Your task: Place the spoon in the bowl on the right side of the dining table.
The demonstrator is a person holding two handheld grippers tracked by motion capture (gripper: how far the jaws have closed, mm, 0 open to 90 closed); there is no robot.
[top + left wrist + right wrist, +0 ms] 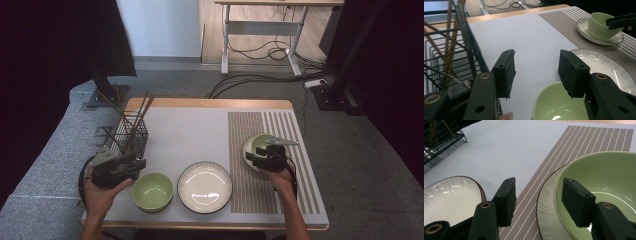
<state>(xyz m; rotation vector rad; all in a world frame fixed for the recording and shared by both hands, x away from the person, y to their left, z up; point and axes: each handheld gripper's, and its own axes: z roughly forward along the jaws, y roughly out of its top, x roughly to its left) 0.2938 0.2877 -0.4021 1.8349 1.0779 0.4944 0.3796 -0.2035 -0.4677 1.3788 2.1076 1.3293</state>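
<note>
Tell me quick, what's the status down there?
Both tools open. Right tool straddles rim of green bowl sitting on its plate. Left tool hovers over second bowl. Nothing in the way.

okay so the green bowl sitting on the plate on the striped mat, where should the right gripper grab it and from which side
Take the pale green ceramic bowl by its near rim. It sits upright and open on a white plate on the striped mat, so the thin wall is the only part that fits between jaws. The right gripper is open, one jaw already inside the rim; the other should drop outside it, coming from the person's side.
</note>
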